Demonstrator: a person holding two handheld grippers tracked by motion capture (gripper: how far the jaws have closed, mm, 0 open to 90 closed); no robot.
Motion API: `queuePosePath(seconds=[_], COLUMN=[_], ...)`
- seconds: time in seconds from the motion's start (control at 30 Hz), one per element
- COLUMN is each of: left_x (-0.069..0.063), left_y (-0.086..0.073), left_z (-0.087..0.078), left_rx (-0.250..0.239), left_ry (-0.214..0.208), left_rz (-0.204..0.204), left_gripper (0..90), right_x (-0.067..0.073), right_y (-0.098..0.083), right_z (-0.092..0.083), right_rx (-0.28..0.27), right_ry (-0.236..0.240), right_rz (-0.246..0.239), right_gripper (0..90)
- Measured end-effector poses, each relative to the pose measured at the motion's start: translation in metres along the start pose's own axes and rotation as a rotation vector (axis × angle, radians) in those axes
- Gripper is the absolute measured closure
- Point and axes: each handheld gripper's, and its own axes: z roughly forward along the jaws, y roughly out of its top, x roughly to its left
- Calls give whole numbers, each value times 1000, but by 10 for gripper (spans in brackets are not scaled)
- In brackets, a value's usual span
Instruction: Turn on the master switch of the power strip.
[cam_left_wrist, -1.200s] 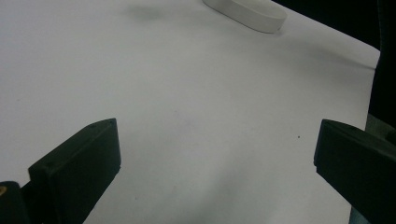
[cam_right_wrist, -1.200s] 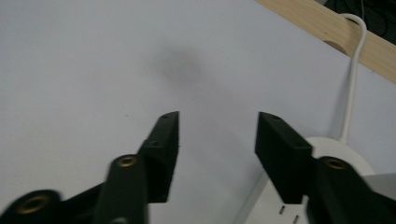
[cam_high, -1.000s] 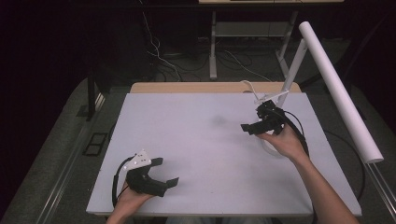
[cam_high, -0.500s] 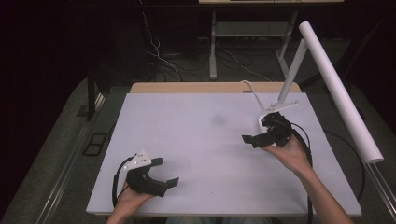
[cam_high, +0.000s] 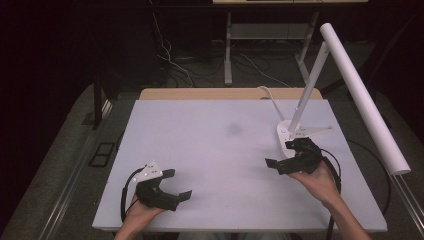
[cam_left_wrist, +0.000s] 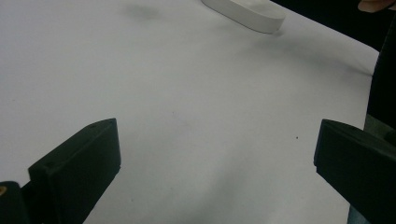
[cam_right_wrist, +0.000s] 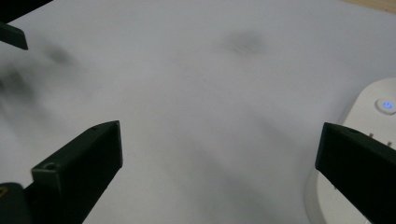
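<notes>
So nearest the camera, the left gripper (cam_high: 177, 185) sits low at the front edge of the table (cam_high: 200, 130), jaws spread wide with nothing between them, just parked there. A bit farther back and off to the other side, the right gripper (cam_high: 274, 164) is also released. Its jaws have just been opening to full width, and only bare tabletop lies between them.

The thing that matters looks like the desk lamp. Its white base (cam_high: 286, 137) stands on the table just behind and slightly to the outer side of the right gripper, near but not touching as far as the high view tells. The right hand is clearly the nearer one; the left is well apart from it. The lamp's arm (cam_high: 310, 85) leans up and back from the base, and the long tube head (cam_high: 362, 95) runs diagonally down toward the table's right edge.

Neat bit: the right gripper view catches a lit blue button (cam_right_wrist: 386, 105) on top of the base, right by the jaw, which the high view is too coarse to show. The left gripper view gets the base (cam_left_wrist: 247, 11) only as a far-off white slab.
</notes>
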Motion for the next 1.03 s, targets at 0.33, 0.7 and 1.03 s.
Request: queuePosePath(seconds=[0.33, 0.7, 1.03], left_x=[0, 0, 0], left_y=[0, 0, 0], left_z=[0, 0, 1], left_rx=[-1, 4, 8], left_ry=[-1, 0, 1], left_rz=[-3, -2, -2], left_gripper=[0, 0, 0], right_x=[4, 4, 5], right_y=[-24, -59, -84], right_z=[-9, -18, -18], right_rx=[-17, -57, -102], right_ry=[18, -4, -19], right_rz=[19, 45, 45], right_gripper=[2, 2, 2])
